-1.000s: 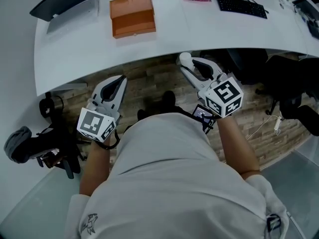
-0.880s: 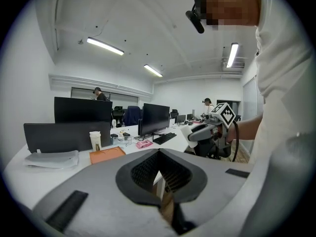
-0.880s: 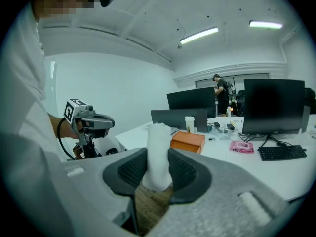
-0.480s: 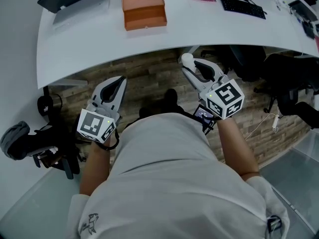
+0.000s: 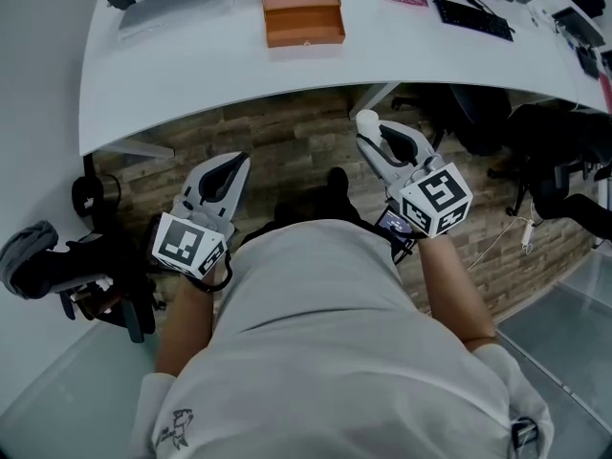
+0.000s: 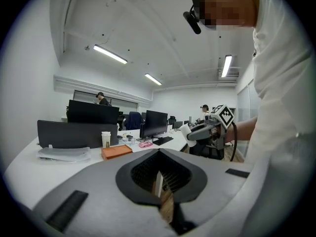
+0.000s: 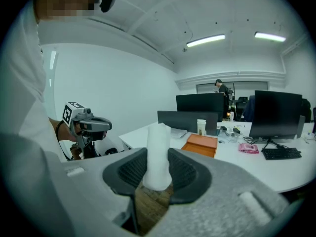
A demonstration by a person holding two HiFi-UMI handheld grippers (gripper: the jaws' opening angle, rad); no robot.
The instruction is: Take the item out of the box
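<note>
Right gripper (image 5: pixel 378 138): clamped on a white roll (image 7: pixel 158 152), at 1 o'clock from the person.
Left gripper (image 5: pixel 228 166): jaws together, empty, at 10 o'clock.
Box (image 5: pixel 303 11): orange, on the table (image 5: pixel 191 75) at 12 o'clock, well apart from the roll.

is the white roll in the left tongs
No, the white roll stands clamped between the right tongs, while the left tongs are shut with nothing between them.
</note>
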